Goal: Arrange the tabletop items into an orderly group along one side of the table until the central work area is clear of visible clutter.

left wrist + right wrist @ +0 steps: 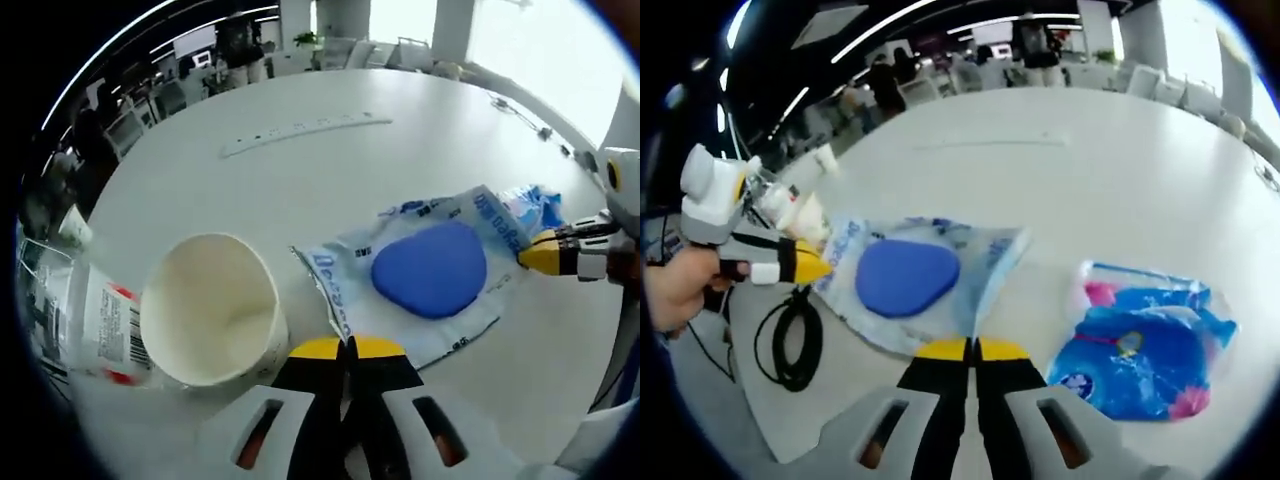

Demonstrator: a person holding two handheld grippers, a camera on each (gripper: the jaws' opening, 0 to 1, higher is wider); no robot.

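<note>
While I look along my left tool [349, 347], its yellow-tipped jaws stand pressed together at the near edge of a clear packet [420, 275] with a blue pad inside — whether they pinch the film I cannot tell. Just left of them a white paper cup [212, 310] lies tipped on its side on the white tabletop [330, 175], and a labelled bottle [95, 325] lies beyond it. My right tool [545, 253] comes in from the right, its tip at the packet's far end.

Along my right tool's own view, the jaws are likewise closed at the packet's edge. A blue floral pack [1145, 345] lies to the right, apart from it, and a black cable coil [790, 340] sits left. My left tool's tip touches the packet's far side, a hand [680, 285] holding it.
</note>
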